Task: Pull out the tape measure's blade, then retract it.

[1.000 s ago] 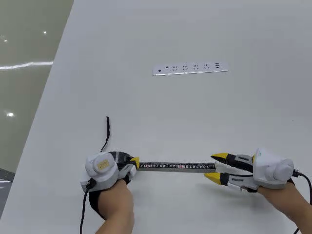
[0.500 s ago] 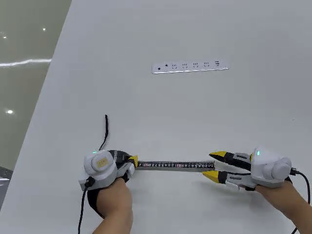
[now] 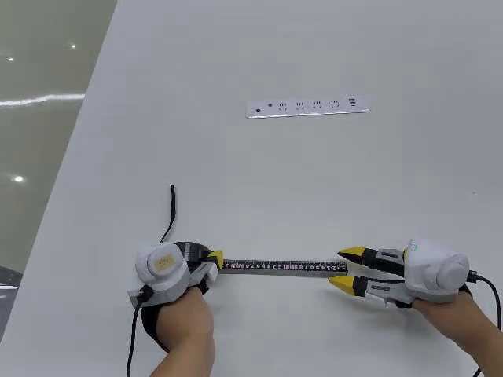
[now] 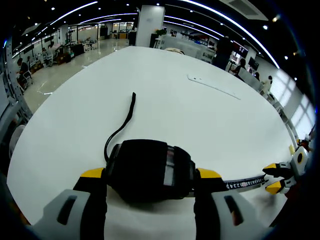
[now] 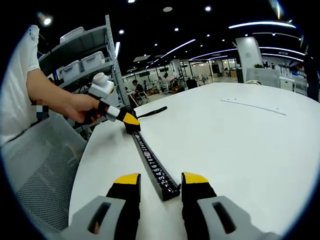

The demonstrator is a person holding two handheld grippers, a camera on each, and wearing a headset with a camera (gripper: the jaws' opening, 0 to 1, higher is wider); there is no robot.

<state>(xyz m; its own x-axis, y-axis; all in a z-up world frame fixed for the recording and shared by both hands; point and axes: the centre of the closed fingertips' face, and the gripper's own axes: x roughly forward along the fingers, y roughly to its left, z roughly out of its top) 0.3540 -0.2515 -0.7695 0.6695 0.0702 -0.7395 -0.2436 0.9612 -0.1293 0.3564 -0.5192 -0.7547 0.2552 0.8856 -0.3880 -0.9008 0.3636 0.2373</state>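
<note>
The left gripper [image 4: 150, 174] is clamping the black tape measure case [image 4: 142, 160] between its yellow-tipped jaws, at the near left of the table. The right gripper [image 3: 346, 267] is keeping its jaws parted, one on each side of the blade's free end. A gap is showing on both sides in the right gripper view, so it is gripping nothing. The white table [image 3: 314, 181] is spreading wide around both tools, and grey floor [image 3: 39, 94] is showing off its left edge. Grey shelving [image 5: 85, 55] loaded with pale bins is standing beyond the table in the right gripper view. A white power strip [image 3: 308, 107] is lying flat farther up the tabletop, well apart from the blade and parallel to it. The blade [image 3: 283, 267] is lying drawn out flat on the surface, running straight from the case to the right gripper. A thin black strap [image 3: 172, 208] is trailing from the case, away from the person.
</note>
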